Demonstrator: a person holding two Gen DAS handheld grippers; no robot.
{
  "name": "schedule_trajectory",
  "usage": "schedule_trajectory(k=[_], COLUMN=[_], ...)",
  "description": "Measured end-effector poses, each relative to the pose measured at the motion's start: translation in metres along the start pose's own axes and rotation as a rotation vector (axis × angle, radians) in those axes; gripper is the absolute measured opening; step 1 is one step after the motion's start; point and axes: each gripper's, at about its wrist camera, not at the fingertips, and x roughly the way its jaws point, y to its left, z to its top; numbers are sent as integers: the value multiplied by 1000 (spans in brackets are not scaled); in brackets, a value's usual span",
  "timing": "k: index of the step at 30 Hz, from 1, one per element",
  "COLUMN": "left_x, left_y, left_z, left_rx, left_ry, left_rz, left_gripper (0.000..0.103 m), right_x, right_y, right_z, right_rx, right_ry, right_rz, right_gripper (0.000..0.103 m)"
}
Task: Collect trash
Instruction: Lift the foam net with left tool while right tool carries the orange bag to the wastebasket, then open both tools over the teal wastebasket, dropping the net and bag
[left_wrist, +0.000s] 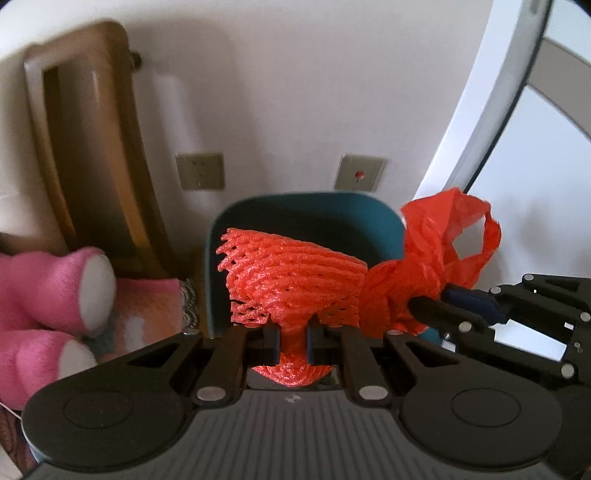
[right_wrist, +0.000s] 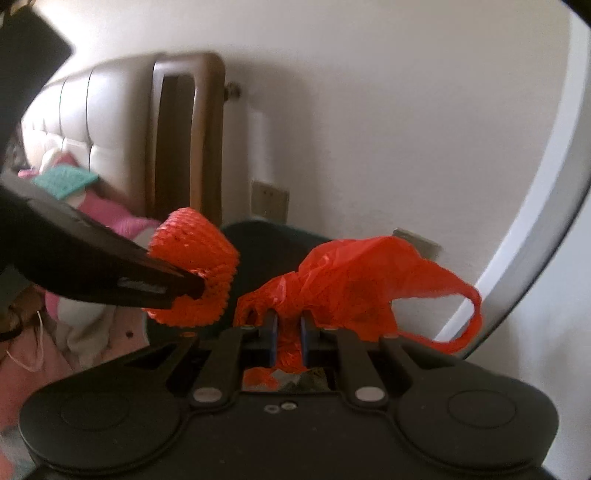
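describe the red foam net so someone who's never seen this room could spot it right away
Find the wooden bed frame against the white wall, then the dark teal bin beside it. In front of the bin's mouth, the left gripper pinches the red foam net. Its ribbed open mesh sets it apart from the smooth, crinkled red plastic bag next to it.

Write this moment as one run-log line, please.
left gripper: shut on foam net | right gripper: shut on plastic bag | both over bin
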Motion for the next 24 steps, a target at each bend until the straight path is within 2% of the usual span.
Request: schedule_trajectory(k=[9,14,24], left_x=[64,79,101], left_y=[-1,0,-2], left_z=[1,-2,-5], left_rx=[-44,-48,-52], left_ry=[147,197,257], left_rz=[12,26,32], left_gripper=[12,12,14], right_x=[23,27,21], right_y=[-7,-9,-20], right_z=[-10,-12,-14], right_rx=[-32,-13,59], right_ry=[97,117,116], right_rz=[54,81,103], right_gripper=[13,21,26])
